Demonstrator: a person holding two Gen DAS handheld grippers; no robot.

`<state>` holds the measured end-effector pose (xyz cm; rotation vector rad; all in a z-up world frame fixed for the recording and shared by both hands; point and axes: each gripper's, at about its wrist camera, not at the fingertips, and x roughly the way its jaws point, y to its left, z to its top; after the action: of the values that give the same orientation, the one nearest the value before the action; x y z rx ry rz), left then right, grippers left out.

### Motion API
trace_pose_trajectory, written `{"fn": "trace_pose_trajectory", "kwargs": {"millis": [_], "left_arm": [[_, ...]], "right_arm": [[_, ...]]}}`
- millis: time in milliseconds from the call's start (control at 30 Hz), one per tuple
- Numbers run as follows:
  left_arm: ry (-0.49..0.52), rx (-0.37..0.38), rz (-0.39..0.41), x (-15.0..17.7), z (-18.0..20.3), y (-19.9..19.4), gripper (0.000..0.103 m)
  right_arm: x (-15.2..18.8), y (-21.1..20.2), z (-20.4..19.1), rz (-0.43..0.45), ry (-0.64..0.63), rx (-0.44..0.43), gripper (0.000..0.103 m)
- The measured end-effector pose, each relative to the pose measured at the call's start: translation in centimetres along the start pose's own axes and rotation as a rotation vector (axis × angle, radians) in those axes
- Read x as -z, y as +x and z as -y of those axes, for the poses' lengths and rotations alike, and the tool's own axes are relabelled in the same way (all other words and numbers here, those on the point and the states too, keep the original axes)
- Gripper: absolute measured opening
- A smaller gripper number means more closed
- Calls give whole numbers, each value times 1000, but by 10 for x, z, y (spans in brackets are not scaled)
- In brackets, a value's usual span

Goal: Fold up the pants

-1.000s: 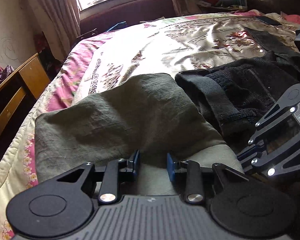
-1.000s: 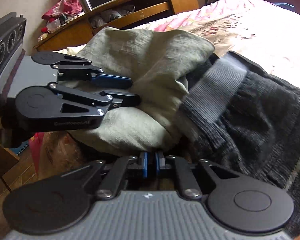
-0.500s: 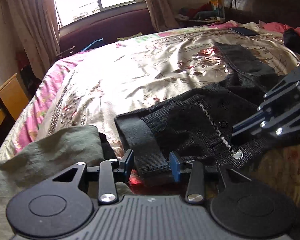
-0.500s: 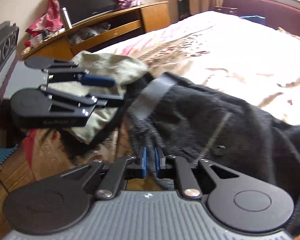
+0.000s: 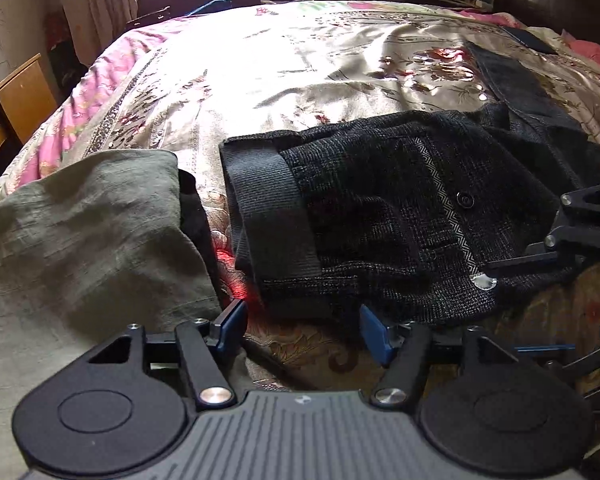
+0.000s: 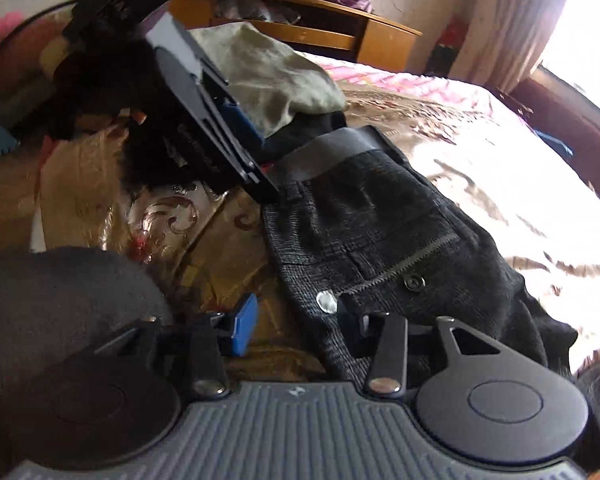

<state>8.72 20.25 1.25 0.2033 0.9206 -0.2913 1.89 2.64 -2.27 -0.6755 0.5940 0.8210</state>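
Both jaws just opened: left hand-held gripper (image 5: 302, 330) and right hand-held gripper (image 6: 296, 322) now apart, gripping nothing, shifted from the olive garment (image 5: 88, 232) to the dark pants (image 5: 380, 216) crumpled on the bed (image 5: 280, 60); waistband grab likely next.

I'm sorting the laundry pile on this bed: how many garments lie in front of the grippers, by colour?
Dark charcoal pants: 1
Olive-green garment: 1
Total: 2
A dark strip of cloth farther up the bed may belong to the pants; I cannot tell.
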Motion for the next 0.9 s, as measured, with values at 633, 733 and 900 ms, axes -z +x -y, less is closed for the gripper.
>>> {"fn": "trace_pose_trajectory", "kwargs": {"millis": [633, 733, 900], "left_arm": [[136, -49, 105, -66, -18, 8, 65], [170, -115, 28, -30, -9, 32, 68], [91, -148, 133, -33, -4, -4, 67]], "right_arm": [[-51, 14, 63, 65, 328, 11, 7], [-31, 57, 32, -37, 340, -40, 17], [-34, 15, 63, 70, 466, -23, 16]]}}
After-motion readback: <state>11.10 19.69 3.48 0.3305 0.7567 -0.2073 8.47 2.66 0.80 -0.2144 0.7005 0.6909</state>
